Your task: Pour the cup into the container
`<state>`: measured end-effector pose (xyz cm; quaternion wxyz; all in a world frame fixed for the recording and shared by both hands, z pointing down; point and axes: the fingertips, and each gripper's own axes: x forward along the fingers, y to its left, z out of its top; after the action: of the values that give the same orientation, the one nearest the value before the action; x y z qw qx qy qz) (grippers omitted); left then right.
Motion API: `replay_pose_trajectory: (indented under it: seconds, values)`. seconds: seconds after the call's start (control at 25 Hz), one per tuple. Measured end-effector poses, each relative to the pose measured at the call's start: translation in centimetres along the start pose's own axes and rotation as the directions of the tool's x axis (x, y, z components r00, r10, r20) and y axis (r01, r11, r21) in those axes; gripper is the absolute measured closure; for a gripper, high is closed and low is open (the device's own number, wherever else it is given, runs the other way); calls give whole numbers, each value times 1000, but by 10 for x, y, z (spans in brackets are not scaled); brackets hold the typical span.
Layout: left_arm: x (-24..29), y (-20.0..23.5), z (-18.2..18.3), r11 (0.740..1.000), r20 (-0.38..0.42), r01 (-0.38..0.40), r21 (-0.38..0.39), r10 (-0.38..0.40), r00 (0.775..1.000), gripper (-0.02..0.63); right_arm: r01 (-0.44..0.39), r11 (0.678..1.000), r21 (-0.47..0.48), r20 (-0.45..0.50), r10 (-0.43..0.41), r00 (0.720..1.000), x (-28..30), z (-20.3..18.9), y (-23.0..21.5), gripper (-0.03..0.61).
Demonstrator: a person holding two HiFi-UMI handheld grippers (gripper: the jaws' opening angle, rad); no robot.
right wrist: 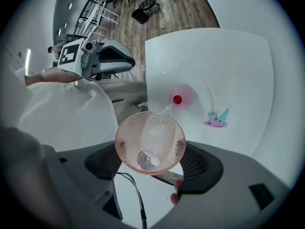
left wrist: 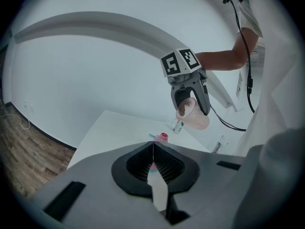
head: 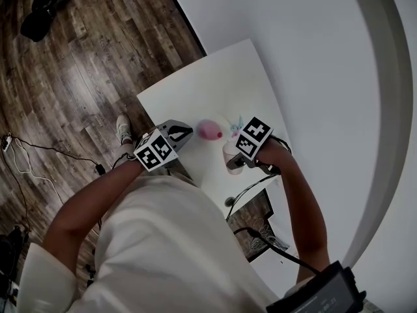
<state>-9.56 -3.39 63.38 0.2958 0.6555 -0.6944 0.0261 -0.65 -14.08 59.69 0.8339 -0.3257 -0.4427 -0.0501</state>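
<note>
A pink textured cup (right wrist: 150, 137) is tilted forward between the jaws of my right gripper (right wrist: 151, 159), which is shut on it. A thin stream of water leaves the rim and falls to the red mouth of the round pink container (right wrist: 181, 97) on the white table (right wrist: 238, 70). From the head view the cup (head: 230, 154) hangs just right of the container (head: 210, 130). My left gripper (left wrist: 153, 161) is shut with nothing in it, held left of the container (left wrist: 163, 137), and it sees the right gripper (left wrist: 190, 104) with the cup (left wrist: 193, 114) above the table.
Small pink and teal pieces (right wrist: 217, 119) lie on the table right of the container. The table edge runs close to the person's body. Wooden floor (head: 78, 64) with cables and a black object (head: 42, 8) lies to the left. A white wall is behind the table.
</note>
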Motion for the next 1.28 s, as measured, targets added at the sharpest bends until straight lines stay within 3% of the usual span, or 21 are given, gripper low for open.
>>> replay_pose_trajectory:
  seconds: [1.28]
  values:
    - [2, -4, 3, 1000, -2, 13, 3, -13, 1000, 601, -16, 1000, 2, -44, 16, 999, -6, 1, -1, 209]
